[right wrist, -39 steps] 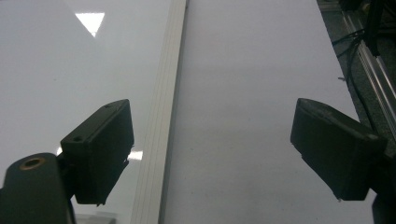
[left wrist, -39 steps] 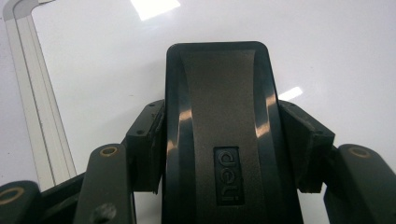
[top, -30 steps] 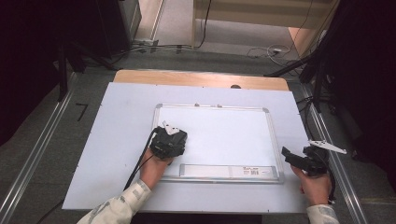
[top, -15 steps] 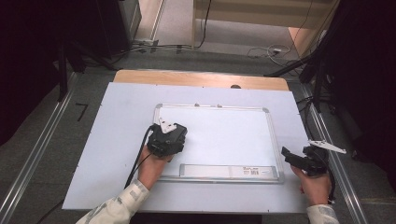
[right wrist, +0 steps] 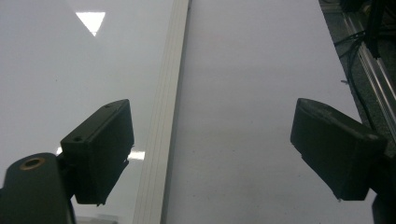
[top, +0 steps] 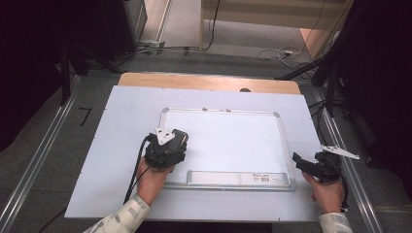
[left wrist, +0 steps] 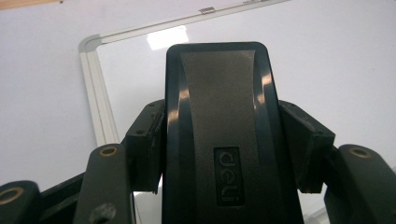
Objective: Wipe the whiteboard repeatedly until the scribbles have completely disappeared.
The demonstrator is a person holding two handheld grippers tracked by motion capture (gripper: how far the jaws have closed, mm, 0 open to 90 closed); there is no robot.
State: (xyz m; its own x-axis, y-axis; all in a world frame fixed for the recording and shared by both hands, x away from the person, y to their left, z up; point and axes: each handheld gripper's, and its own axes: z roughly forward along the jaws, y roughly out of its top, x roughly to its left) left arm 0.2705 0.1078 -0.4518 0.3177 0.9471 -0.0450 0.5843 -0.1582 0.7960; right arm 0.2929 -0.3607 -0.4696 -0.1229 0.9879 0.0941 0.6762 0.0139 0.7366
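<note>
A white whiteboard [top: 233, 138] with a silver frame lies flat on the white table [top: 116, 126]. My left gripper [top: 167, 141] hovers over the board's near-left part, shut on a black eraser [left wrist: 219, 107] marked "deli". In the left gripper view both pads [left wrist: 147, 140] press the eraser's sides, and the board's far-left corner [left wrist: 88, 44] shows beyond it. My right gripper [top: 302, 163] stays beside the board's right frame, near the table's right edge. Its jaws stand wide open with nothing between them [right wrist: 217, 149], straddling the frame strip [right wrist: 163, 116].
A pen tray [top: 233, 178] runs along the whiteboard's near edge. A wooden strip [top: 204, 81] borders the table's far side. Metal rails [top: 39, 160] flank the table on the floor, and cables [top: 272, 53] lie beyond it.
The left hand has risen a little and drifted slightly left over the board with the eraser still held. The right hand has stayed where it was.
</note>
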